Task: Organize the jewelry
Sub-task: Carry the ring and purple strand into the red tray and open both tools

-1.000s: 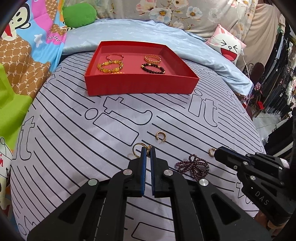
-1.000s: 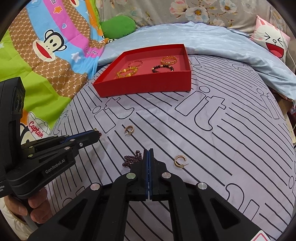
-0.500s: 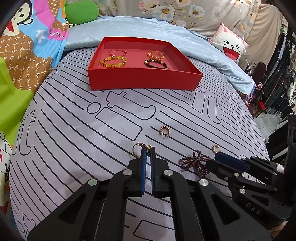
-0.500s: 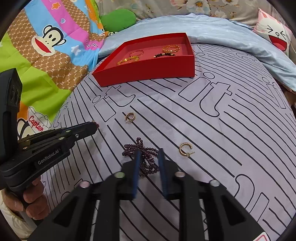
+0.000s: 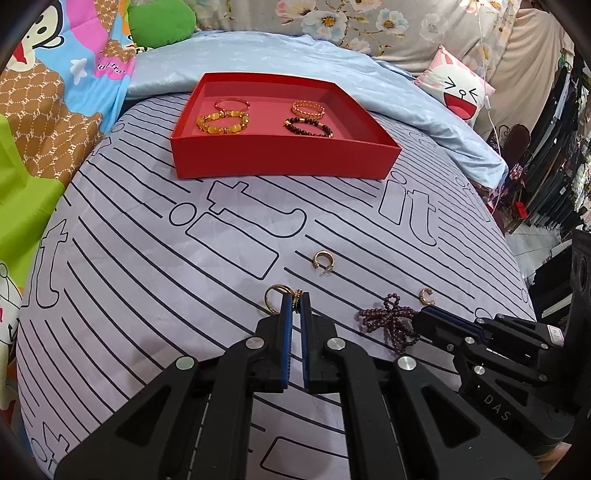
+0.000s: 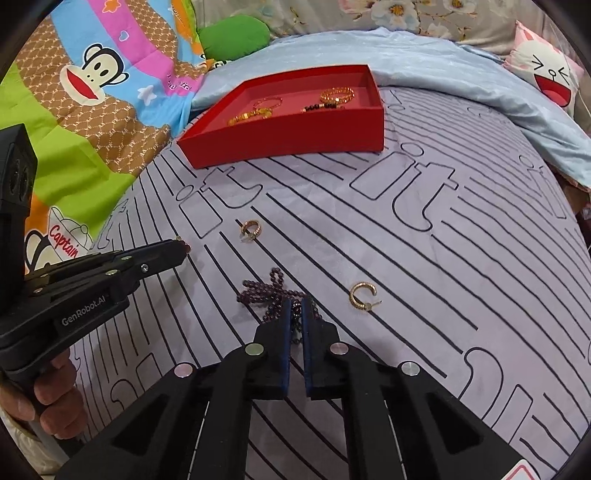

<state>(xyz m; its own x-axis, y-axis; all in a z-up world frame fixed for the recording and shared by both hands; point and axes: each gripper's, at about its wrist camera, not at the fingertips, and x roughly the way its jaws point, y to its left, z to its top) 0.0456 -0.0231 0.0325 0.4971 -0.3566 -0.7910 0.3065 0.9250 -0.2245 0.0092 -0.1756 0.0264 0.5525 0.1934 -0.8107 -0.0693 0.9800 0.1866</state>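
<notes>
Two hand-held tools work low over a bed whose lilac sheet [image 5: 147, 280] is printed with black lines and letters. Left tool [image 5: 294, 301] has its blue pads pressed together on a small dark-and-gold ring [image 5: 297, 295], with a plain gold ring [image 5: 274, 298] lying just beside its tip. Right tool [image 6: 295, 306] has just been closing and now pinches the purple bead bracelet [image 6: 266, 291], a few strands caught between its pads while the rest lies bunched on the sheet. One gold hoop earring [image 5: 324, 259] lies between the tools and the red tray [image 5: 280, 162], in open sheet with nothing in front of it; a second gold hoop earring [image 6: 362, 296] lies just right of the bracelet. Four bracelets sit inside the tray: an amber bead bracelet [image 5: 221, 123], a thin gold bangle [image 5: 232, 104], a gold chain bracelet [image 5: 307, 108] and a dark bead bracelet [image 5: 308, 127]. Only the left wrist view looks well into the tray and shows hanging clothes [image 5: 561, 155] at the far right; only the right wrist view shows a person's hand [image 6: 48, 402] gripping the left tool's handle and the monkey-print blanket [image 6: 92, 81] in full. Both views show the pale blue quilt [image 5: 295, 55], a green cushion [image 5: 160, 20] and a laughing-face pillow [image 5: 456, 92] behind the tray.
</notes>
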